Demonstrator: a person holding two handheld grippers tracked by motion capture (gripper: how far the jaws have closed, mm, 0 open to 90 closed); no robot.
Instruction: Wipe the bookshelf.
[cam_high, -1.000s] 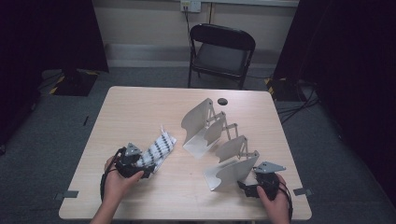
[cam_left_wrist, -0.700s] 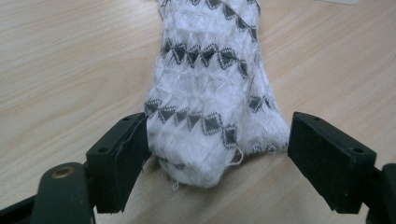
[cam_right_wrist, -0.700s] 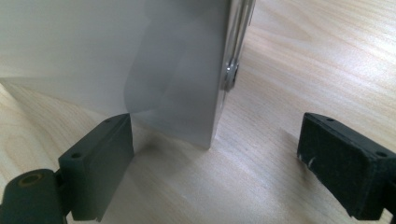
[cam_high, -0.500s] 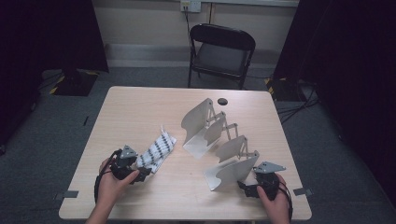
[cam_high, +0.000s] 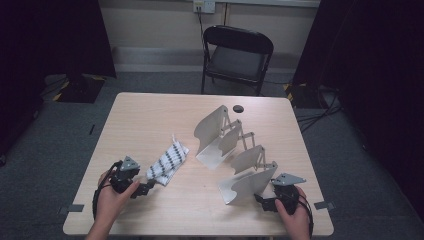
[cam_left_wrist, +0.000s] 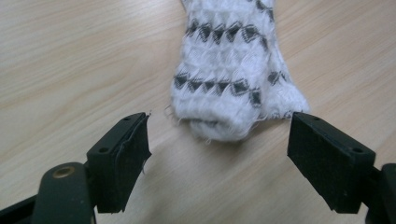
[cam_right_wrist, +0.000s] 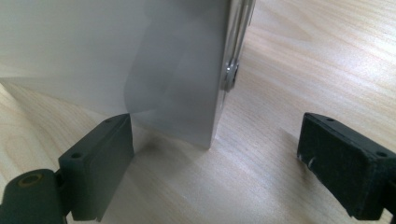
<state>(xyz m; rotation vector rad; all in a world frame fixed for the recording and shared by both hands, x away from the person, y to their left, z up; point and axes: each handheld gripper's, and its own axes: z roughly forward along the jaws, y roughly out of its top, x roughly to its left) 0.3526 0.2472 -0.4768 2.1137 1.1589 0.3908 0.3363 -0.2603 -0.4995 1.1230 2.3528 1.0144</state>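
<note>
the left gripper (cam_left_wrist: 219, 144) has its jaws wide apart, holding nothing. just past its tips lies the white sock (cam_left_wrist: 236, 74) (it has dark zigzag stripes), flat on the wooden table (cam_high: 150, 115). the right gripper (cam_right_wrist: 215, 154) is wide apart too, with the near end of the grey folding rack (cam_right_wrist: 154, 70) just in front of it.

White sock (cam_high: 168, 162) with black zigzag bands lies flat, lower left of centre; pale folding rack (cam_high: 235, 152) stands spread out, right of centre.
</note>
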